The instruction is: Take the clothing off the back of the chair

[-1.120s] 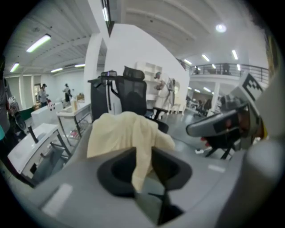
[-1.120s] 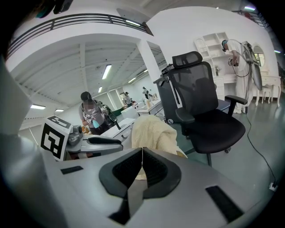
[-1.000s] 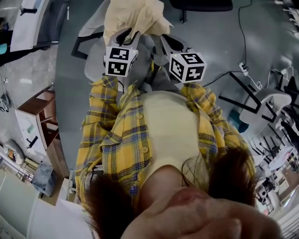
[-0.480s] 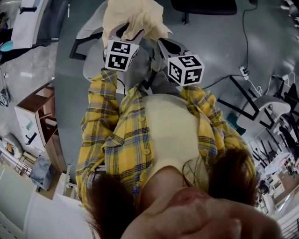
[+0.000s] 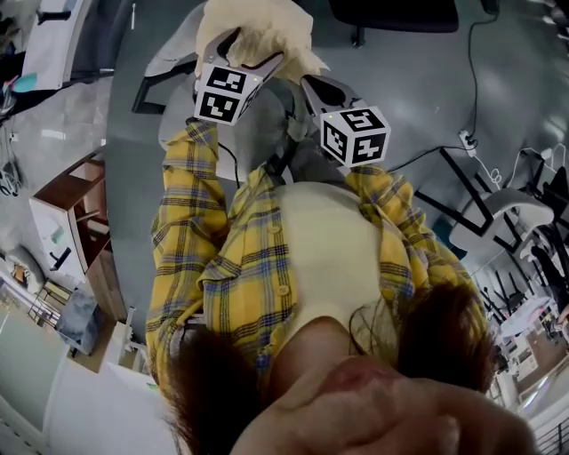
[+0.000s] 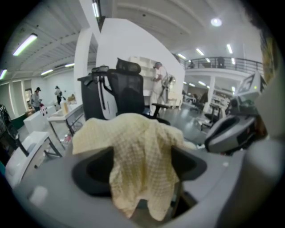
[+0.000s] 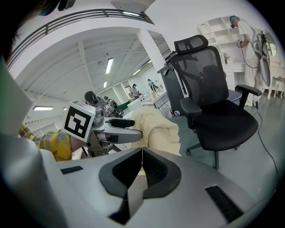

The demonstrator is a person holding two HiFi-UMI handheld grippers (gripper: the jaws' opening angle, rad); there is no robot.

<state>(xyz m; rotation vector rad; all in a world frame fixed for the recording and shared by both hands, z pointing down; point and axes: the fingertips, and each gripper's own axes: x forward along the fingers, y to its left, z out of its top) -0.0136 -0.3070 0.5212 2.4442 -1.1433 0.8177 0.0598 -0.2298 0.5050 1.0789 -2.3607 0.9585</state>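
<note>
The cream waffle-knit garment [image 5: 258, 27] is lying over the grey chair's [image 5: 178, 124] far edge, between the jaws of the left gripper [image 6: 140, 165], which have just been opening wide. The right gripper [image 7: 141, 167] is sitting with its jaws together, so nothing is gripping the garment yet.

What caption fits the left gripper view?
Left gripper, jaws just opened, pale yellow garment between them; black office chair behind.

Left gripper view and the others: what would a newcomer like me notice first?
The cream cloth hangs between the jaws of the left gripper, which have just been opening and stand wide apart. In the head view a yellow checked shirt fills the middle. A black office chair stands beyond the shut right gripper.
</note>
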